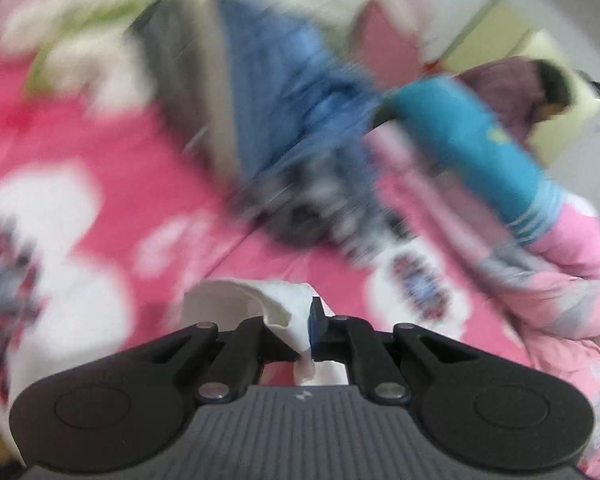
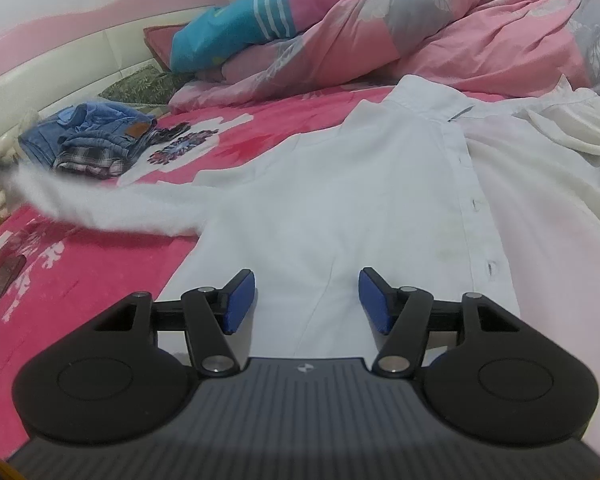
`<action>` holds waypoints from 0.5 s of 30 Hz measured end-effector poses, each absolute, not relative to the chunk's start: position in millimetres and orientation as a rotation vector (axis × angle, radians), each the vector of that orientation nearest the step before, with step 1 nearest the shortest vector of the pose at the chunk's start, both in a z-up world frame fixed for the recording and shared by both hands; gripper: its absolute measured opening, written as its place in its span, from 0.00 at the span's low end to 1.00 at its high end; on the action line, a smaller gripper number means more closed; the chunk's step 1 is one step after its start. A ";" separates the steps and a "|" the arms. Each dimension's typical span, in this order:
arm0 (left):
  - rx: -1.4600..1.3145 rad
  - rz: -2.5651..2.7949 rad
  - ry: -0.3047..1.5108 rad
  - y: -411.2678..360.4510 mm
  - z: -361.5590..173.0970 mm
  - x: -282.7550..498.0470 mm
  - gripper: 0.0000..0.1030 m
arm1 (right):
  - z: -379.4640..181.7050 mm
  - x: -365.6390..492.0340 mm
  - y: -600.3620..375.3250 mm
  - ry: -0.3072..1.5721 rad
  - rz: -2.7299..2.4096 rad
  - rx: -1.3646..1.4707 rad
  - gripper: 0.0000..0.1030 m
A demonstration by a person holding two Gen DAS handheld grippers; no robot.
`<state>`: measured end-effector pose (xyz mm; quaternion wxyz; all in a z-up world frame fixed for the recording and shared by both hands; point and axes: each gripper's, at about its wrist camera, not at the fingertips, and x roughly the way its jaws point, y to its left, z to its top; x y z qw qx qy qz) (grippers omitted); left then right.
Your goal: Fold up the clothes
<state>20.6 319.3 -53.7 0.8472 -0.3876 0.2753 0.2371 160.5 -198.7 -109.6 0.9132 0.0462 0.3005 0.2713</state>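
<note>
We see one white shirt (image 2: 340, 200) near, one jeans pile (image 2: 96, 136) far left; our left gripper (image 1: 306, 328) pinches white cloth (image 1: 288, 304), our right gripper (image 2: 306, 300) gapes empty

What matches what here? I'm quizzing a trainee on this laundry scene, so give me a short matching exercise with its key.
Things:
1. left gripper
2. right gripper
3. jeans
4. white shirt

States:
A. crumpled in a heap near the headboard
B. open, empty, above white cloth
C. spread flat on the pink sheet
D. shut on white cloth

Pairs: 1-D, 2-B, 3-A, 4-C
</note>
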 end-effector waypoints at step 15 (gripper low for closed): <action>-0.884 0.573 0.559 350.0 -73.4 -40.7 0.29 | -108.8 159.9 -197.2 0.625 0.558 0.088 0.57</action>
